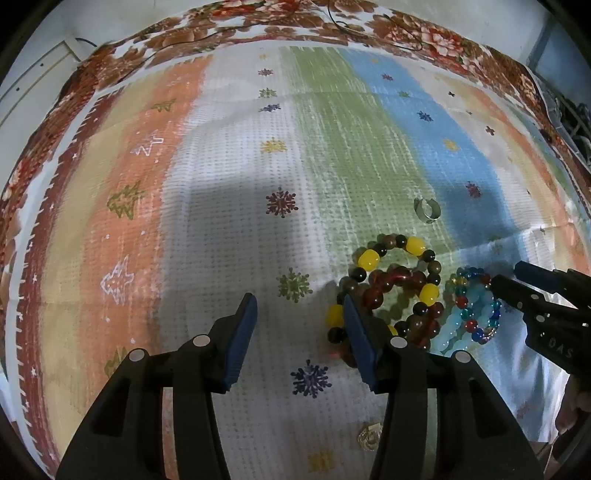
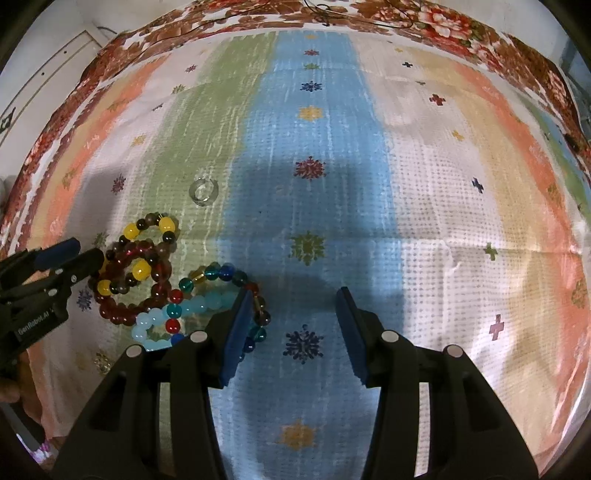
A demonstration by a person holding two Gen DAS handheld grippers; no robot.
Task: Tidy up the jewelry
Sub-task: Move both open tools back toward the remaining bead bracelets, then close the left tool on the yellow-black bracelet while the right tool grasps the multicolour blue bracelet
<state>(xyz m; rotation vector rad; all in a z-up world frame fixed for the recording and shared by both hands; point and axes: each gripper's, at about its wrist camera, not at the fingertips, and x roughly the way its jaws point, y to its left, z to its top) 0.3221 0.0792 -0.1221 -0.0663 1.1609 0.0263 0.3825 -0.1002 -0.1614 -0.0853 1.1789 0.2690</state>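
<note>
A heap of bead bracelets lies on the striped cloth: a yellow-and-brown one, a dark red one, a pale blue one and a multicoloured glass one. A silver ring lies beyond them. A small gold piece lies nearer. My left gripper is open and empty, its right finger over the heap's left edge. My right gripper is open and empty, its left finger over the heap's right edge.
The striped cloth with snowflake prints covers a floral-edged bedspread. A wall and door frame stand at far left. Each gripper shows in the other's view: the right one, the left one.
</note>
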